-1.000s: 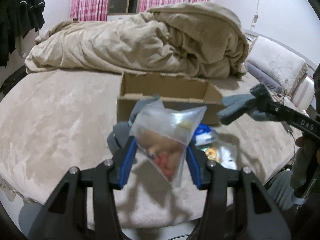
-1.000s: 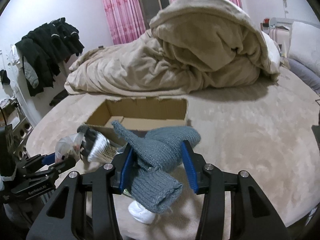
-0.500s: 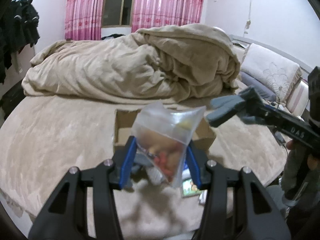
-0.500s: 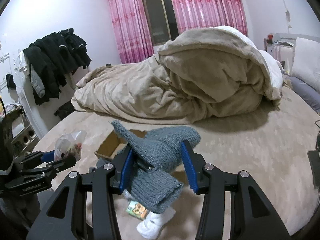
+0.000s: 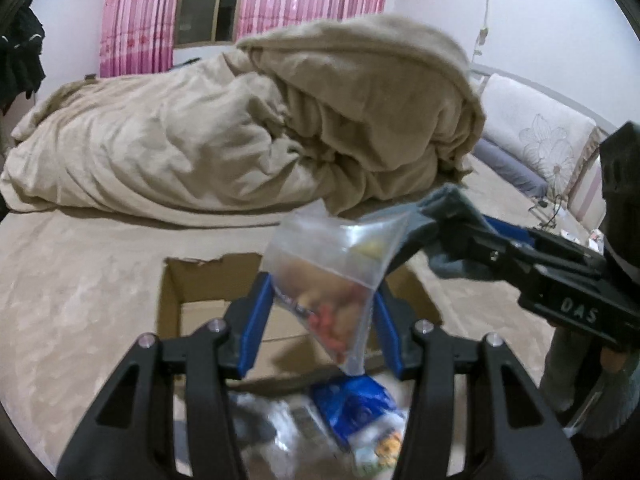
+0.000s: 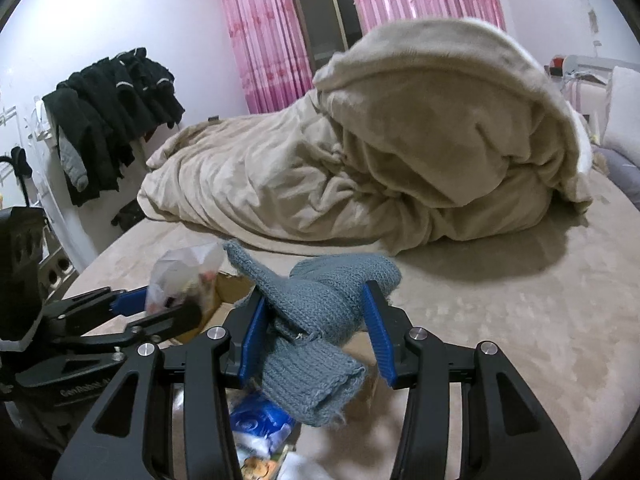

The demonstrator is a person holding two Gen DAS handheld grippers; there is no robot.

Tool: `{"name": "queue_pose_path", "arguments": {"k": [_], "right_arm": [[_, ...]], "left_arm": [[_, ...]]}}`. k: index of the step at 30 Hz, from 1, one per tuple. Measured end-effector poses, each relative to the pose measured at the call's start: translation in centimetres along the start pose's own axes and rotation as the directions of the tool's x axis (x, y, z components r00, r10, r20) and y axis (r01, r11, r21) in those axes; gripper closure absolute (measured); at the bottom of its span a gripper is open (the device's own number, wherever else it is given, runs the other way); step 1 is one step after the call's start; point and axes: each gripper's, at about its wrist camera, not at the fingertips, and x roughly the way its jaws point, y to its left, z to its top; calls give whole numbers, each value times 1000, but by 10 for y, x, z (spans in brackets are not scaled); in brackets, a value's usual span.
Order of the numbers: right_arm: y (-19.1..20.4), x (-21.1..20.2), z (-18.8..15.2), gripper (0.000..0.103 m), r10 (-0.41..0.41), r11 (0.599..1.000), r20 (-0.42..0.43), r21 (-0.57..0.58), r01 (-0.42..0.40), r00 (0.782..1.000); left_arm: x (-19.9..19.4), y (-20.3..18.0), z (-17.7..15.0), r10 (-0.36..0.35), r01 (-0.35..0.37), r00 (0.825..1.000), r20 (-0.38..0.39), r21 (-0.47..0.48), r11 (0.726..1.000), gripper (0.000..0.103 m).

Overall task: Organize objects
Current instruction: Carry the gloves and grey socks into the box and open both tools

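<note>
Item one: a clear plastic bag (image 5: 336, 276) of small red and yellow pieces. We have it pinched between the blue pads of our left gripper (image 5: 324, 320), jaws drawn in to the width of the bag, which is clear of the bed and hangs over the open cardboard box (image 5: 176, 296); its lower corner points down toward the box's near wall. In the right wrist view the same bag (image 6: 180, 276) shows at the left, above the box's edge (image 6: 230, 292).

Item two: a grey-blue knitted glove (image 6: 316, 320). Our right gripper (image 6: 316, 328) has it clamped mid-length, jaws closed partway against the wool; the cuff droops below the pads and the fingers stick out above. It too is off the bed, beside the bag and over the right side of the box (image 5: 420, 292).

Item three: the box itself, flaps torn, standing on the beige bed (image 6: 520, 300) toward its near edge.

Loose on the bed between box and near edge: a blue packet (image 5: 356, 408), other clear wrappers, blurred, and a small printed packet (image 6: 256, 468).

Beyond the box: a heaped beige blanket (image 5: 280, 120) across the far side of the bed. Behind: pink curtains (image 6: 260, 40); dark clothes (image 6: 112, 112) on a rack at left; pillows (image 5: 536, 140) at the right edge.
</note>
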Motion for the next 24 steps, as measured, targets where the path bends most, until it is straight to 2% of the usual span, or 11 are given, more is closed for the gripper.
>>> {"name": "queue_pose_path", "arguments": {"k": [7,11,15,17,18,19,20,22,24], "right_arm": [[-16,53,-19,54,20,1000,-68,16,-19,997],[-20,75,-36,53,32,999,-125,27,-29,992],[-25,88,-46,51,19,1000,-147,27,-16,989],[-25,88,-46,47,24,999,-134,26,-20,991],[-25,89,-46,42,22,999,-133,26,-19,991],[-24,88,-46,37,27,999,-130,27,-23,991],[-24,86,-45,35,31,999,-123,26,-28,992],[-22,78,-45,22,33,999,-96,23,-31,995],[-21,69,-43,18,24,999,-71,27,-22,997]], "left_arm": [[73,21,-16,-24,16,992,-126,-58,998,52],[90,25,-22,-25,15,985,-173,-59,998,51],[93,25,-22,-9,-2,978,-208,-53,999,44],[92,26,-21,-10,-4,977,-213,-64,998,38],[90,28,-20,-4,-12,977,-214,-74,997,31],[86,29,-20,-1,-16,977,-211,-82,997,29],[81,31,-20,-3,-16,979,-206,-92,996,29],[70,32,-21,-9,-11,981,-196,-99,995,29],[54,34,-20,18,-36,983,-183,-95,995,29]]}}
